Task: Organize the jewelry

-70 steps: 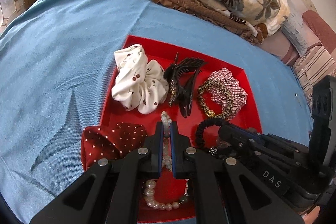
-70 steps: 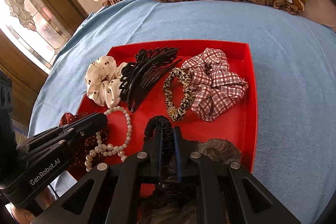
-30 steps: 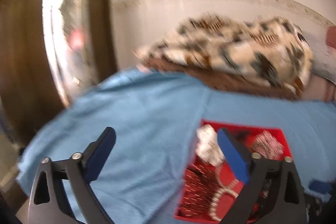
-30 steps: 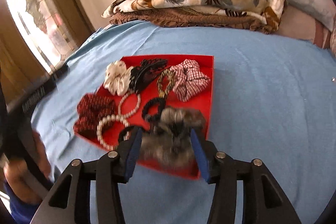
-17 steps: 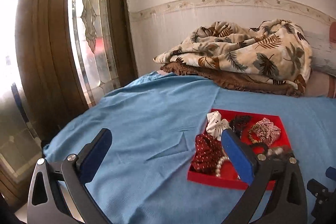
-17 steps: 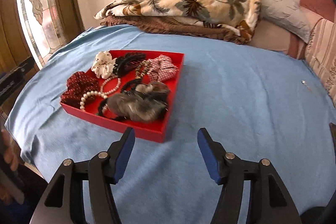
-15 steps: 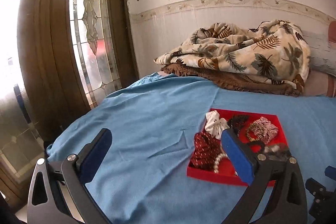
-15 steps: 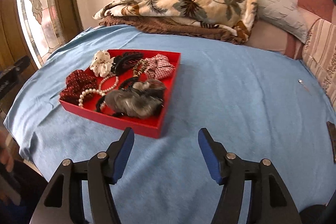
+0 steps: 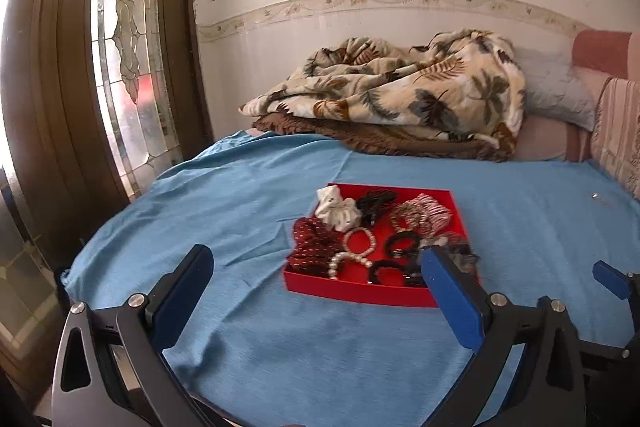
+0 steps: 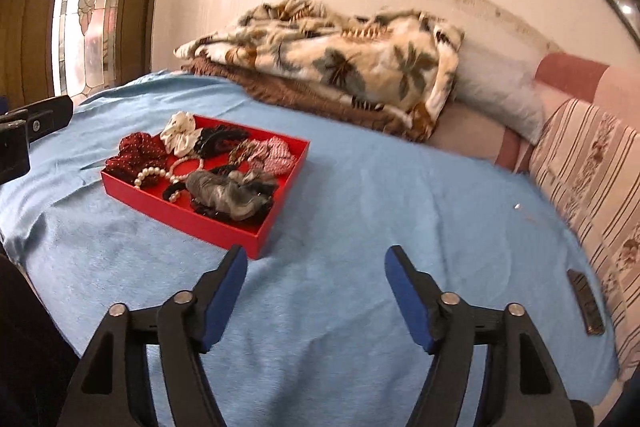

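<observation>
Tray: red tray (image 10: 180, 215) on the blue bedspread (image 10: 360, 227), every piece inside it
Contents: pearl bracelets (image 10: 154, 174), scrunchies (image 10: 182, 131), black claw clip (image 10: 220, 141), grey furry scrunchie (image 10: 228, 193)
Handling: light and soft; pearls slippery, so I'd pinch the strand; clip stiff, take its spine
My left tongs (image 9: 316, 291): wide, empty, well back from the tray
My right tongs (image 10: 316, 285): just been opening, nothing between them

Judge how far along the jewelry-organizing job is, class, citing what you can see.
Done: the pearl bracelets, scrunchies and grey furry scrunchie all lie inside the red tray. In hand: nothing; the left gripper and right gripper are open and empty. Left: apparently nothing; no accessories visibly lie loose on the blue sheet.
</observation>
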A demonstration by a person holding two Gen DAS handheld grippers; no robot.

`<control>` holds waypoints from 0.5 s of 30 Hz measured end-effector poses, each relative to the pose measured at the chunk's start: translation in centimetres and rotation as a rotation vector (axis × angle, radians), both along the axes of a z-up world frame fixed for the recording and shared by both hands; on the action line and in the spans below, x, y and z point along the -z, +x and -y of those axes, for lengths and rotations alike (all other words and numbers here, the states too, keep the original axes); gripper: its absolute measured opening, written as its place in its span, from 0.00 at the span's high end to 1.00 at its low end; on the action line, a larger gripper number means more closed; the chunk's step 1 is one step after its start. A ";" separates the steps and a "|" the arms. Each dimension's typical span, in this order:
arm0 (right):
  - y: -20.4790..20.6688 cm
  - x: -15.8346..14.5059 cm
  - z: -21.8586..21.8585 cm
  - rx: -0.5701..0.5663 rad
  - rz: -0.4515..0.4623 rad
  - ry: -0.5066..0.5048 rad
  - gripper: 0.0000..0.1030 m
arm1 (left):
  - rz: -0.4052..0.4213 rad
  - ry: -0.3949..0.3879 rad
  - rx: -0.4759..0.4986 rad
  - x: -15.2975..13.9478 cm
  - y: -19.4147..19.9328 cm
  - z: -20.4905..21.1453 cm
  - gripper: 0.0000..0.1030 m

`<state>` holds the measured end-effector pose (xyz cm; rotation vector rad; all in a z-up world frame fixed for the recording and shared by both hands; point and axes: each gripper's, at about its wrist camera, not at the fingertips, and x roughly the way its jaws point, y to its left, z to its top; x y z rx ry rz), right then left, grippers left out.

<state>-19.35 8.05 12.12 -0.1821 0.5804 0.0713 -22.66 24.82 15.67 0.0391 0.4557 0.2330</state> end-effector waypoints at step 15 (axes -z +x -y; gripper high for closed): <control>-0.7 0.5 0.4 0.020 0.008 -0.012 0.23 | 0.007 -0.062 0.070 1.0 -0.8 0.9 0.00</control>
